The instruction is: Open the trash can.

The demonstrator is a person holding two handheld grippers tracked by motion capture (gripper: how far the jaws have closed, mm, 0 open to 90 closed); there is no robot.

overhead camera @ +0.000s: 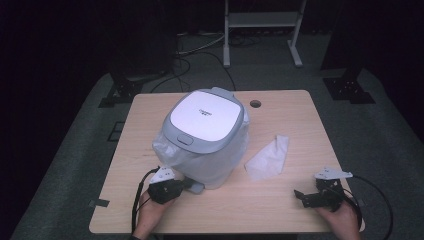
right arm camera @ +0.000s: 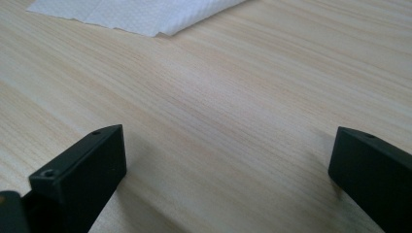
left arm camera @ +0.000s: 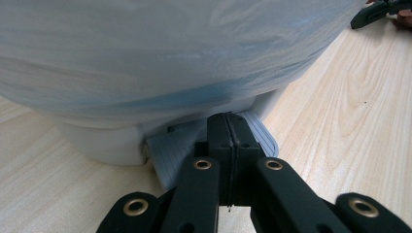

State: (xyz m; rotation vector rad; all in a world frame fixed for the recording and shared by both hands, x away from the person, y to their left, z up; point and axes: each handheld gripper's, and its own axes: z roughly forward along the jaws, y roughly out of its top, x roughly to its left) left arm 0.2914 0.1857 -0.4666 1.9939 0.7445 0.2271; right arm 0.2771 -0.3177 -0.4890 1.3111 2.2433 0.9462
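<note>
The bin (overhead camera: 206, 135), with its thin, slippery bag (overhead camera: 170, 150), sat mid-worktop (overhead camera: 280, 210). It looked light but bulky. The left gripper (left arm camera: 228, 141), jaws closed, pressed the bin's ribbed pedal (left arm camera: 167, 153). Right of the bin, past a soft tissue (overhead camera: 268, 157), the right gripper (overhead camera: 306, 197) waited with jaws open.

The right gripper (right arm camera: 228, 179) sits low over the pale wood-grain tabletop (right arm camera: 233, 97), its two black fingers (right arm camera: 82, 179) spread wide apart with bare wood between them. A white paper towel (right arm camera: 136, 12) with a dimpled surface lies flat at the far edge.
</note>
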